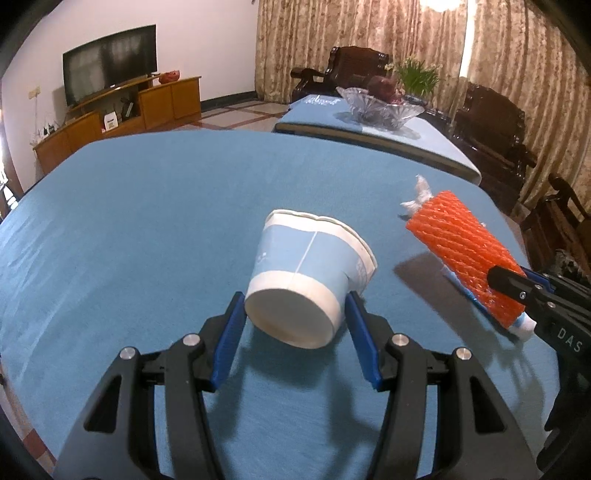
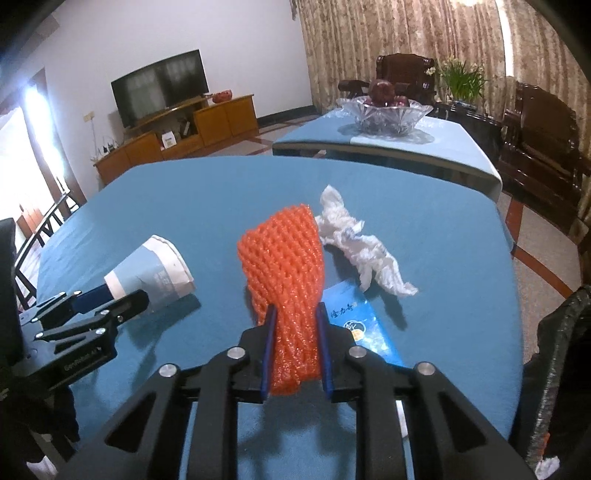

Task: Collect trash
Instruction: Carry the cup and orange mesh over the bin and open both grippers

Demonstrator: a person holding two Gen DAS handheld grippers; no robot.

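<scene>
Already both tongs hold trash above the blue counter (image 1: 147, 221): left tongs (image 1: 295, 314) pinch the light, crushable paper cup (image 1: 310, 273) near its base; right tongs (image 2: 295, 328) squeeze the soft orange foam net (image 2: 284, 258) at its lower end.

White walls (image 2: 229, 33) meet patterned beige curtains (image 2: 388, 40), where bright light glows near the top. A dark television (image 2: 160, 86) sits on a low wooden cabinet (image 2: 207, 122). Carved dark wooden chairs (image 2: 543, 144) stand by a second blue-covered table (image 2: 314, 142) bearing a glass bowl (image 2: 386, 114). The floor (image 2: 251, 146) is tiled.
</scene>
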